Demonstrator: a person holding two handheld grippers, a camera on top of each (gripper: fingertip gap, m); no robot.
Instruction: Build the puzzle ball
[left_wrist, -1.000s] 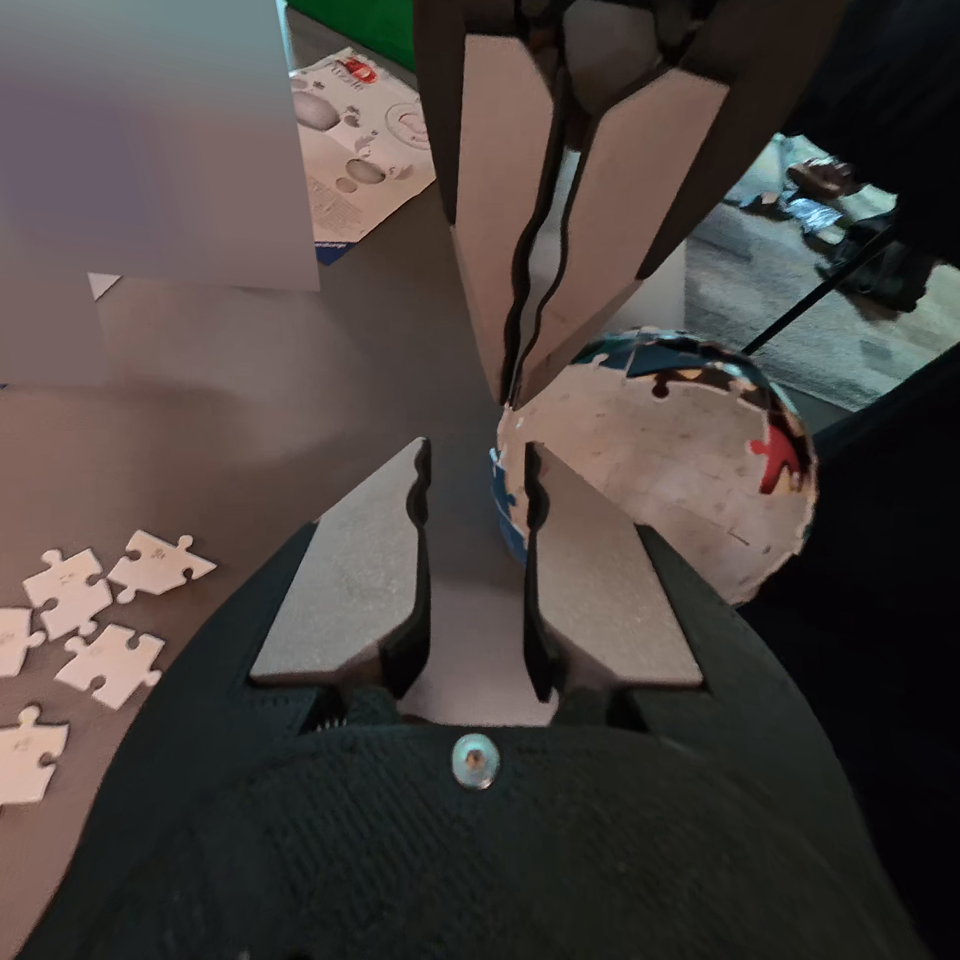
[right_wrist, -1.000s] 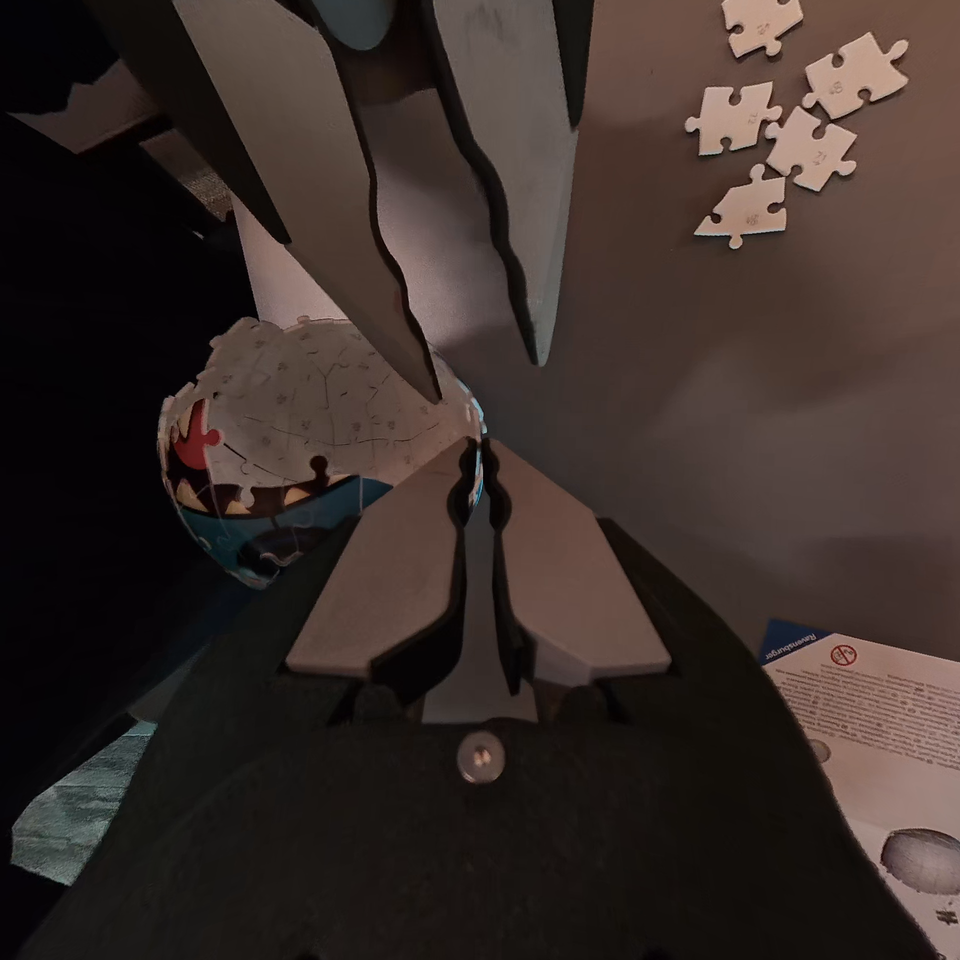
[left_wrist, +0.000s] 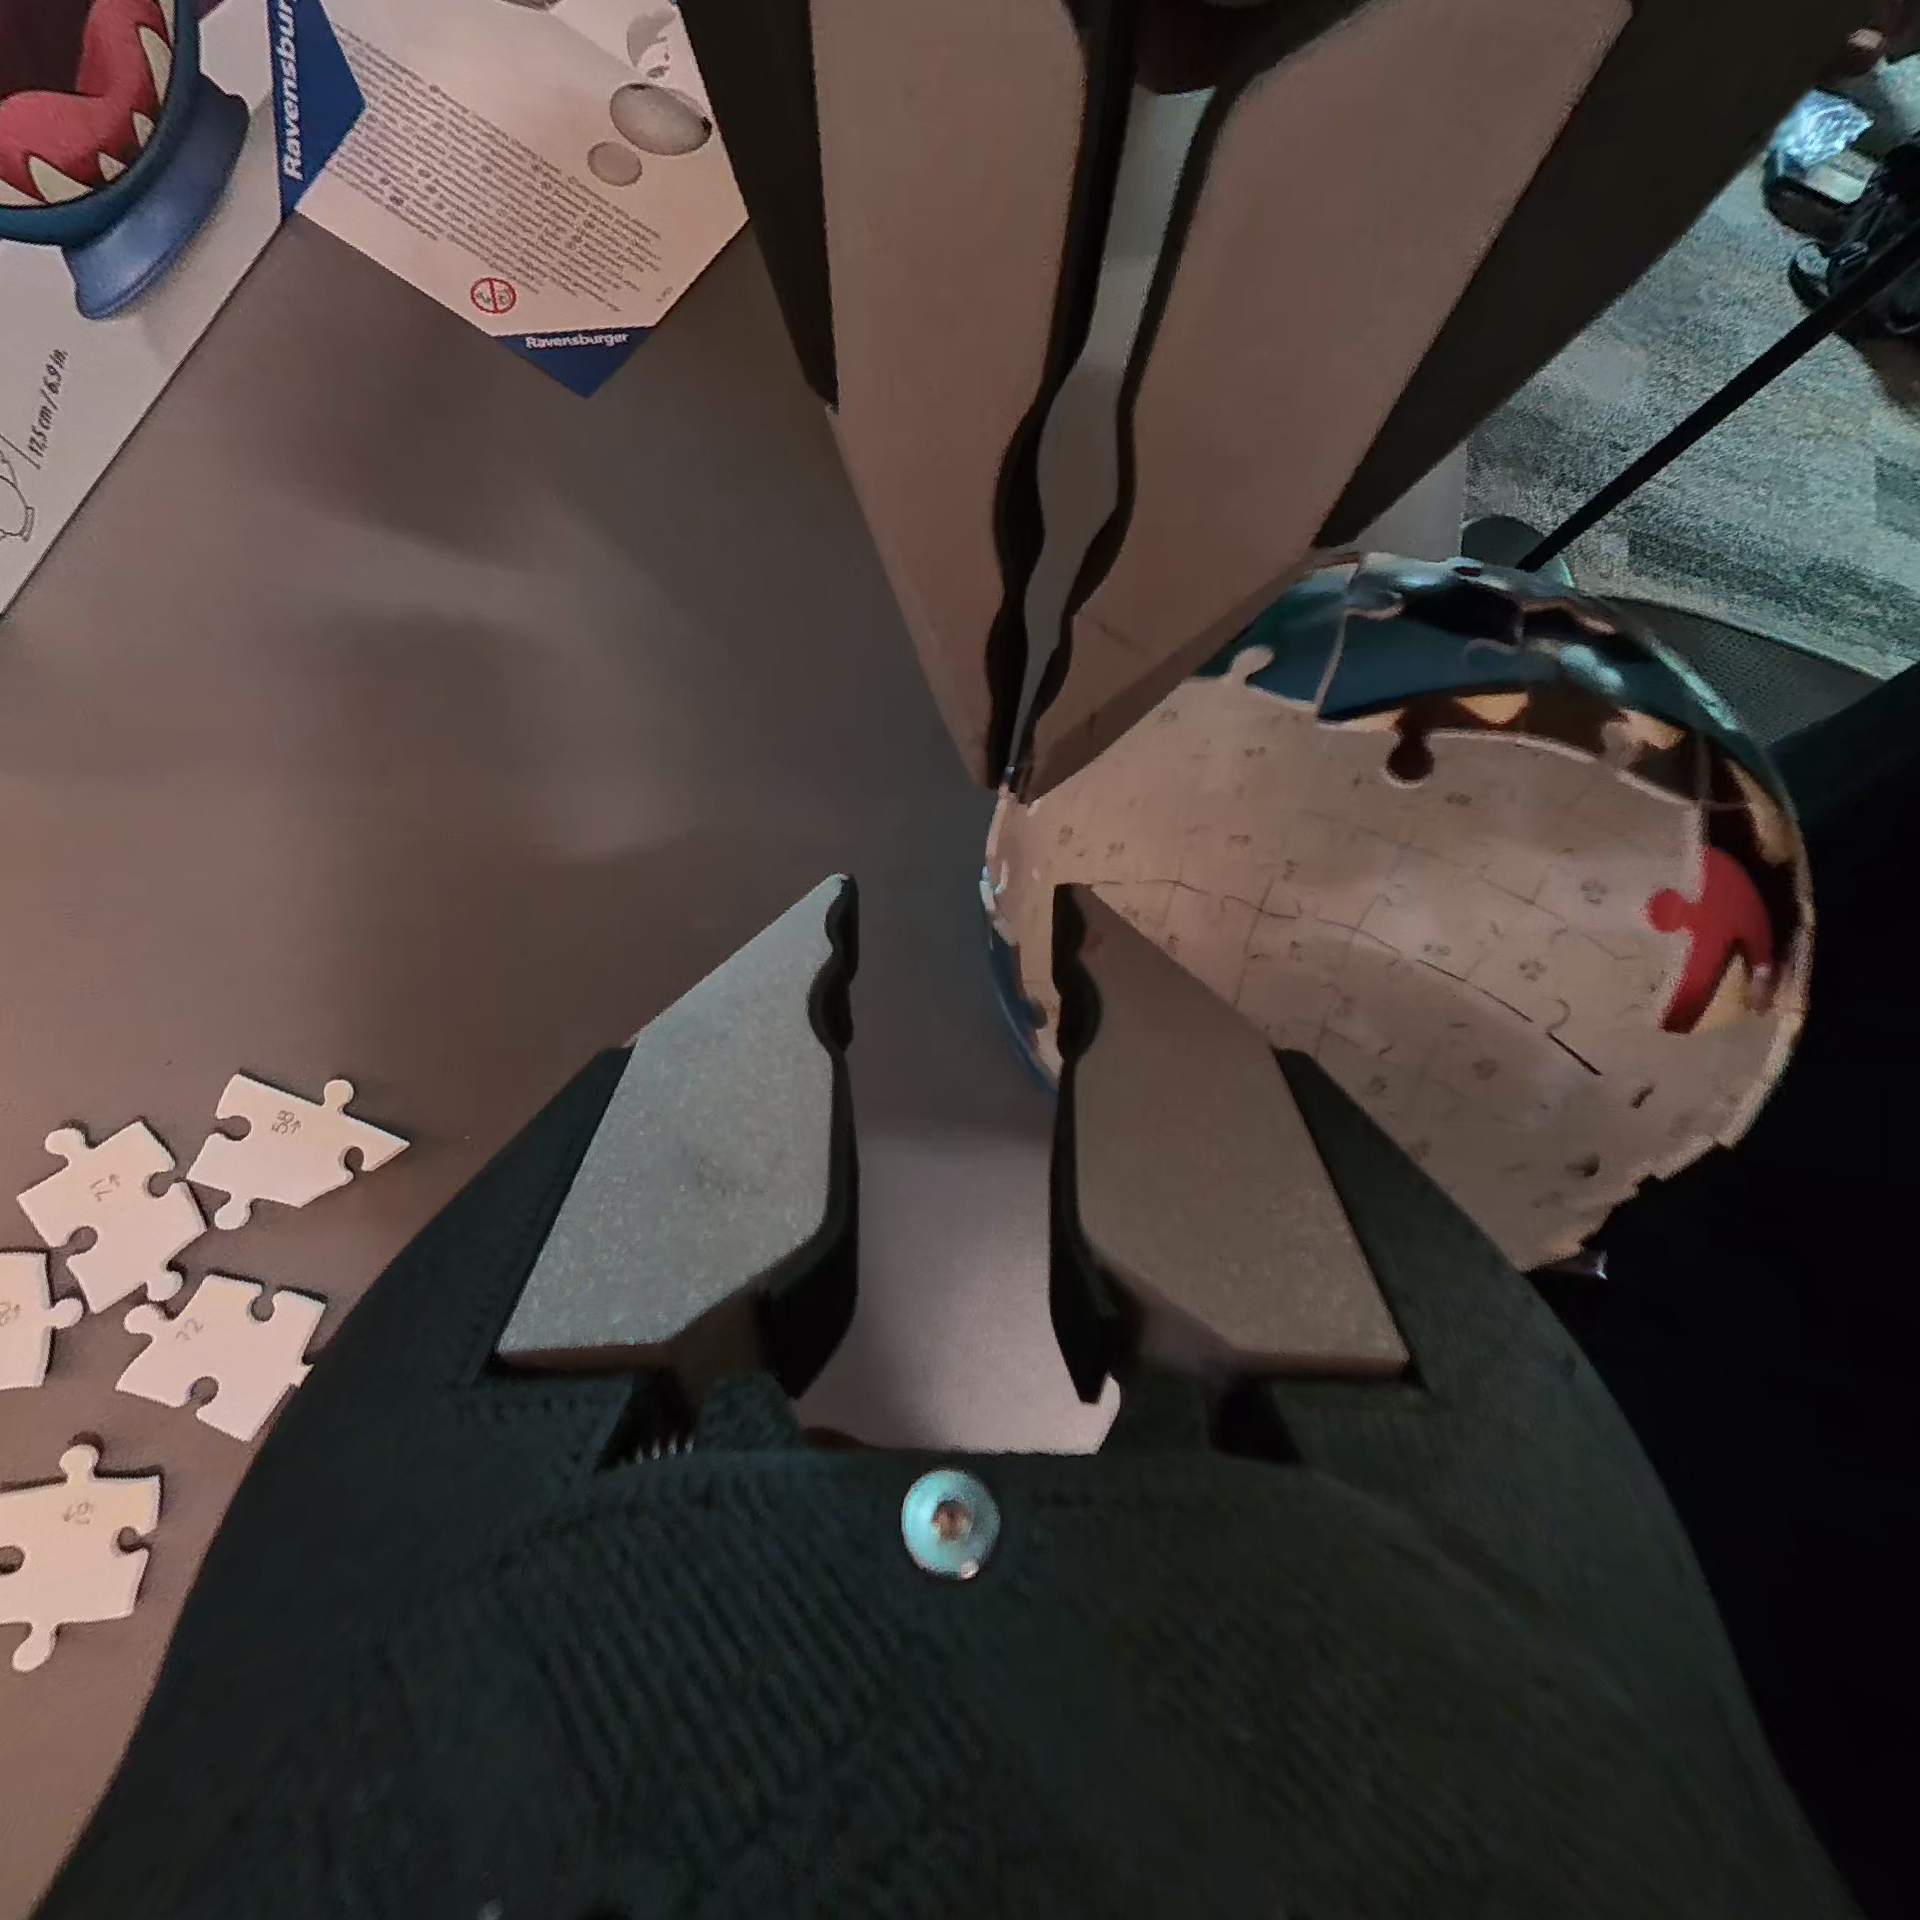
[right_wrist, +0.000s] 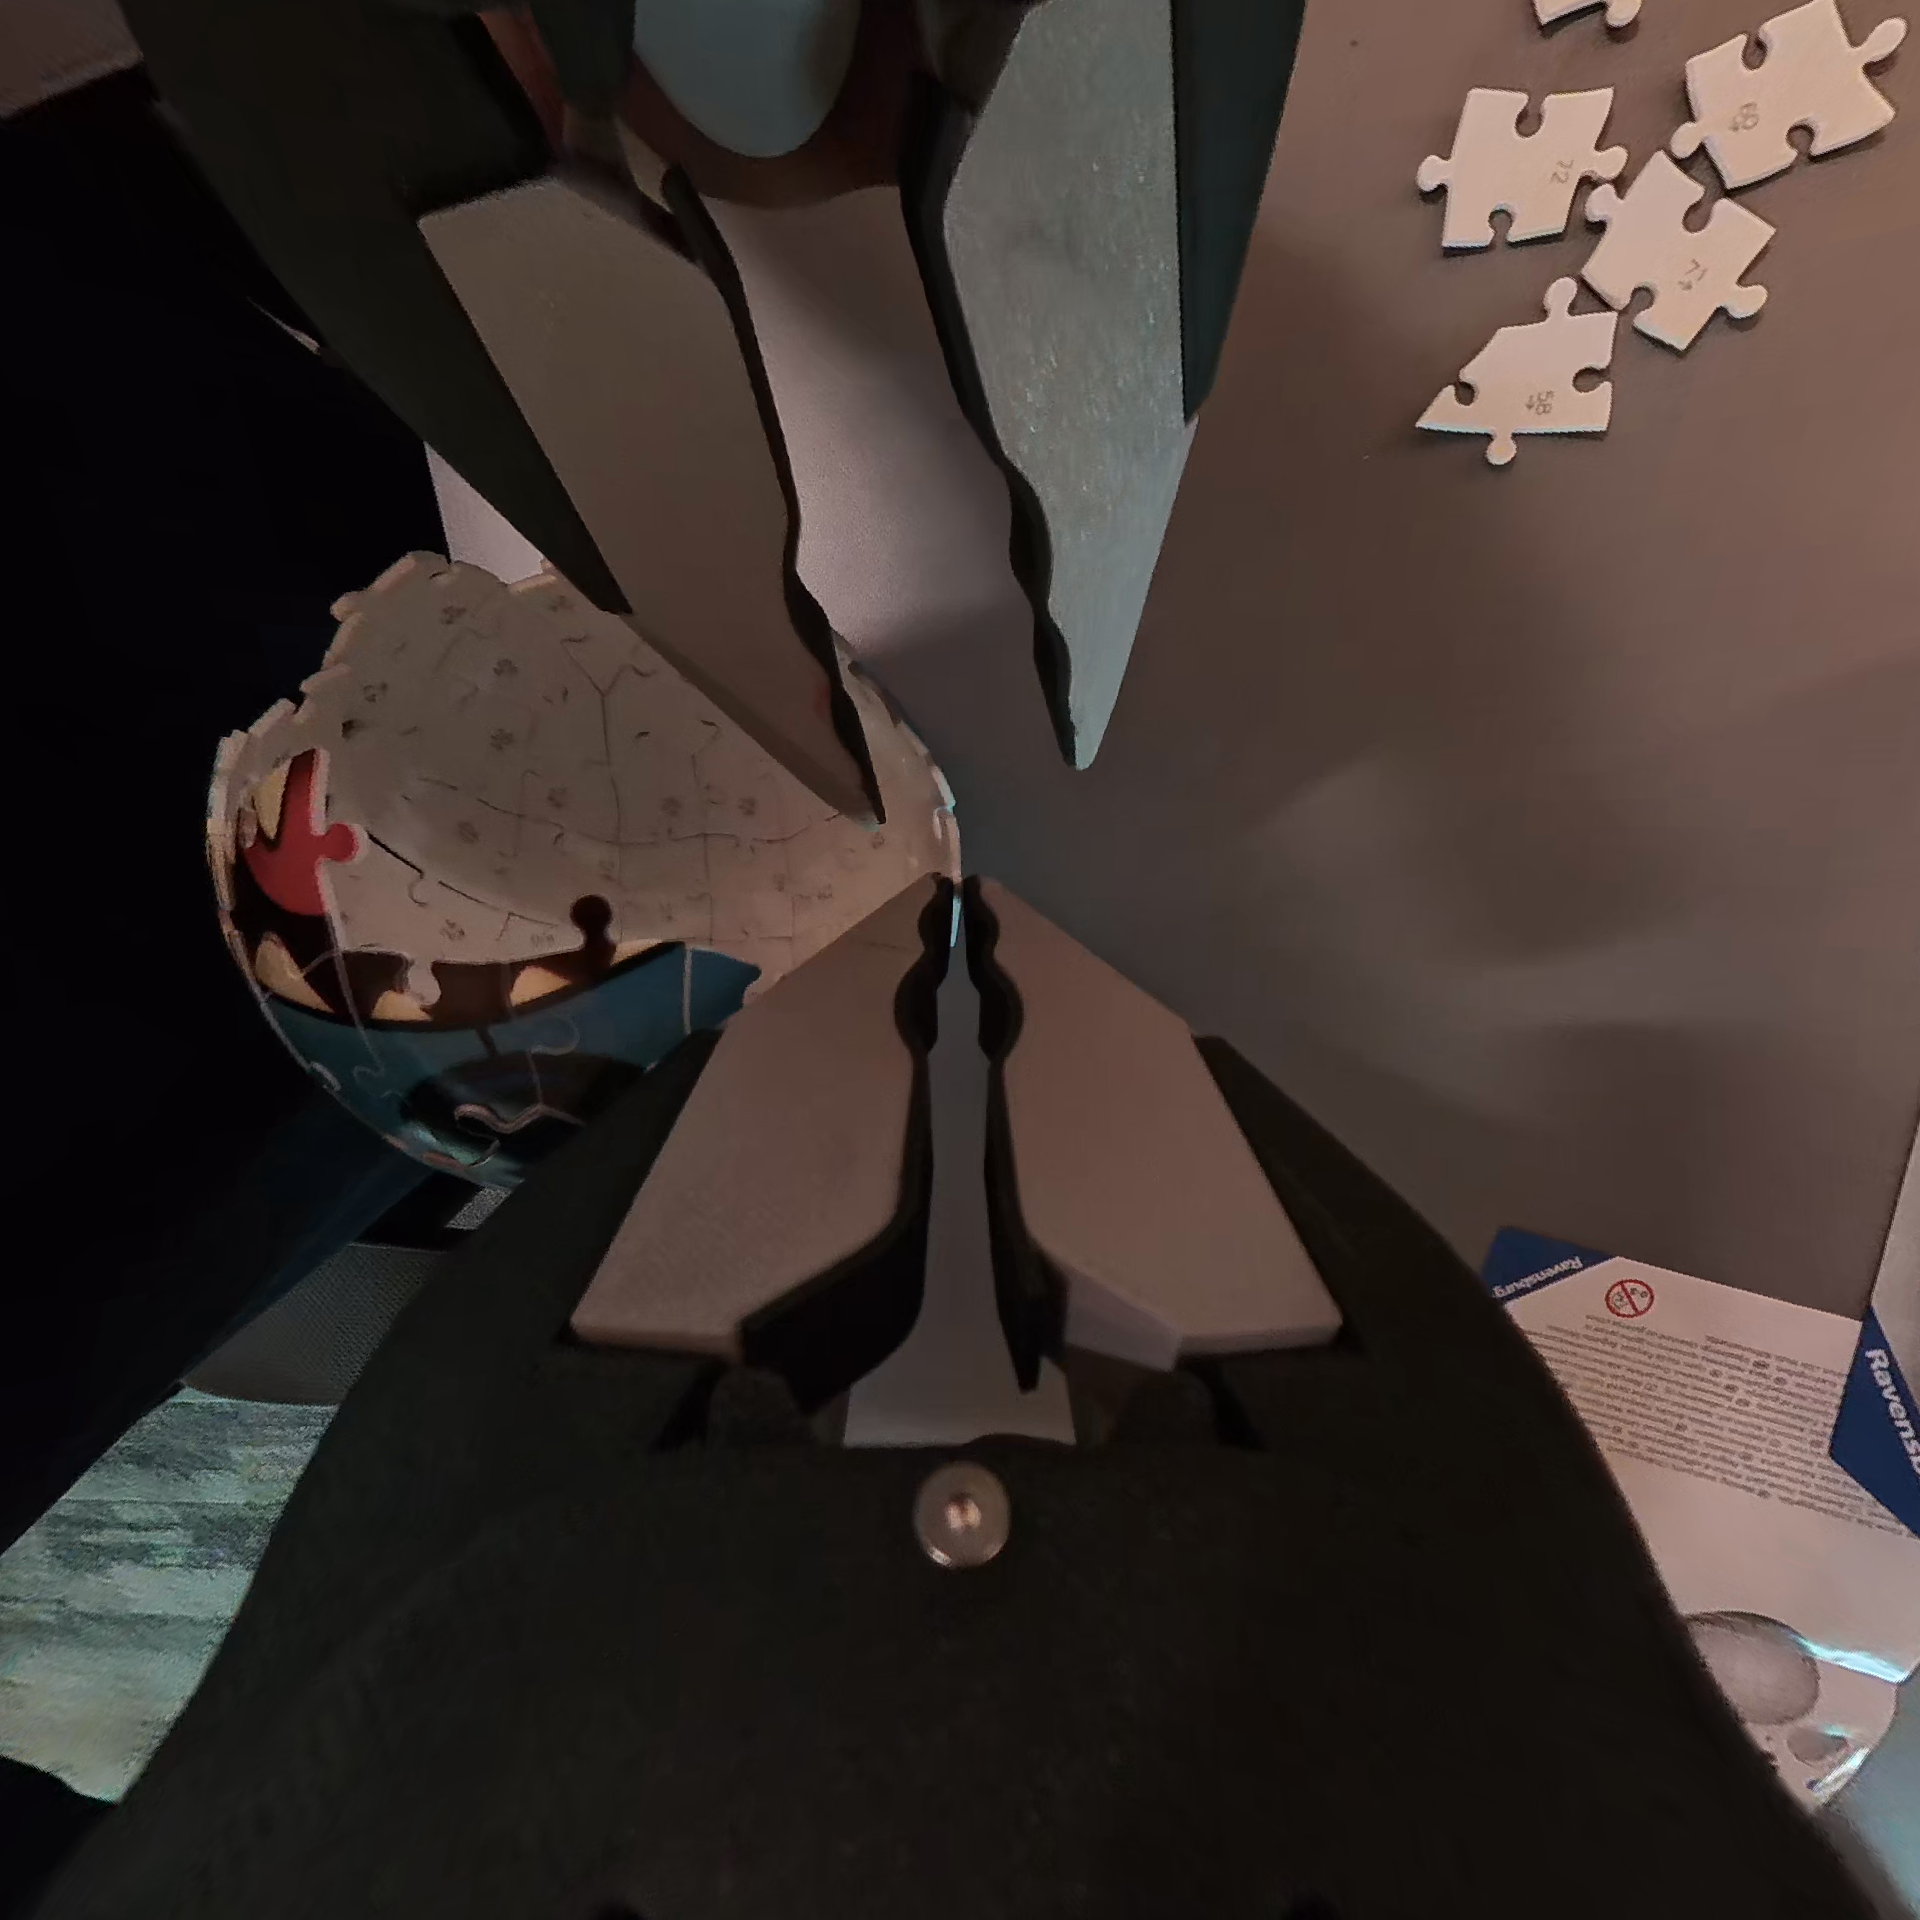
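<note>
Puzzle ball (left_wrist: 1382, 935) roughly half built, an open shell held over the table edge. Right gripper (right_wrist: 958, 894) pinches its rim, jaws clenched; left gripper (left_wrist: 954, 914) released, jaws apart beside it. Loose pieces (left_wrist: 156, 1288) wait on the table (left_wrist: 436, 665).

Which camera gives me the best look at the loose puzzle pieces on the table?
The left wrist view: the loose puzzle pieces lie at lower left, though some are cut off by the frame edge. The right wrist view shows the loose pieces at upper right, also partly cropped.
</note>
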